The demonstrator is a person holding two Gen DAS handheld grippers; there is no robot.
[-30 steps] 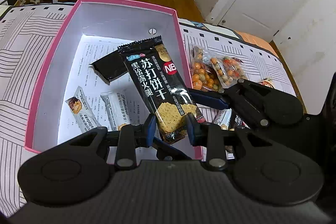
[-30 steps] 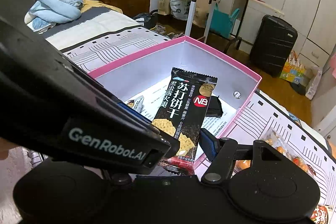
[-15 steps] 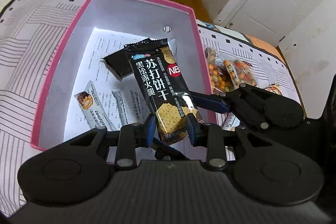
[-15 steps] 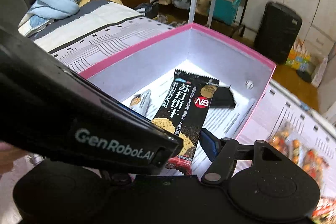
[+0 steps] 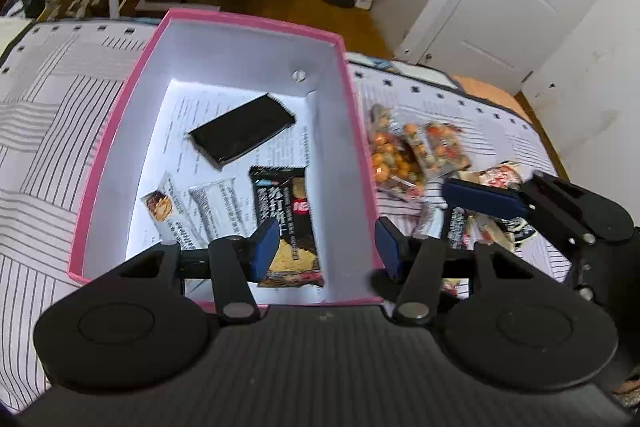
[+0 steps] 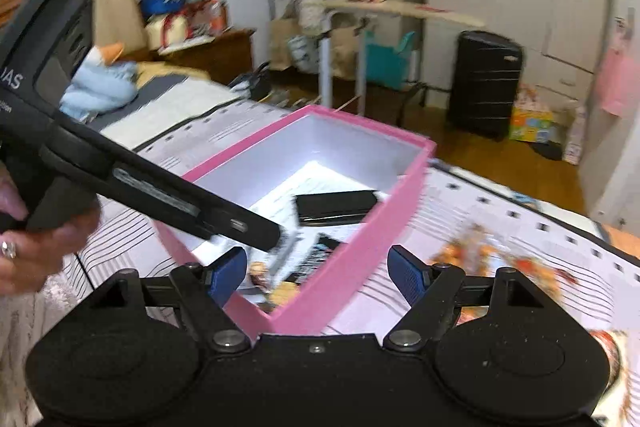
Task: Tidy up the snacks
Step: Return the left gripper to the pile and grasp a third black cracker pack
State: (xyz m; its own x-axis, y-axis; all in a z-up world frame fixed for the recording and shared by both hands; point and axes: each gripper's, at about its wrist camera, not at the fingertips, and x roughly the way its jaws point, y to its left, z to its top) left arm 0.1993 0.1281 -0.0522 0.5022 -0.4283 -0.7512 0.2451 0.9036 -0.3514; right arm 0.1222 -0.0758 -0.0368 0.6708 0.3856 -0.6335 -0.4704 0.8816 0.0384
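- Left tongs (image 5: 326, 247): blue pads apart and opening; nothing gripped. Black rectangular cracker packet w/ white print (image 5: 286, 223) lies below, flat on box floor, near right corner, not touching the pads.
- Right tongs (image 6: 318, 273): jaws wide and opening, empty; hover over near corner of box. Seen from left wrist cam, one blue pad (image 5: 482, 197) sits above the snacks on the bed.
- Pink-rimmed rectangular cardboard box, white inside (image 5: 352, 115): rests on striped bedsheet (image 5: 48, 131); printed paper lines the floor.
- Also in box: plain black glossy packet (image 5: 242, 135) toward far end; two pale silver bar wrappers (image 5: 192, 207) at near left.
- Outside box, right side, on the bed: clear bags of orange round snacks (image 5: 412, 155), plus further small packets near the right tongs.
- A hand (image 6: 36, 247) at left edge grips the left tool's black body.
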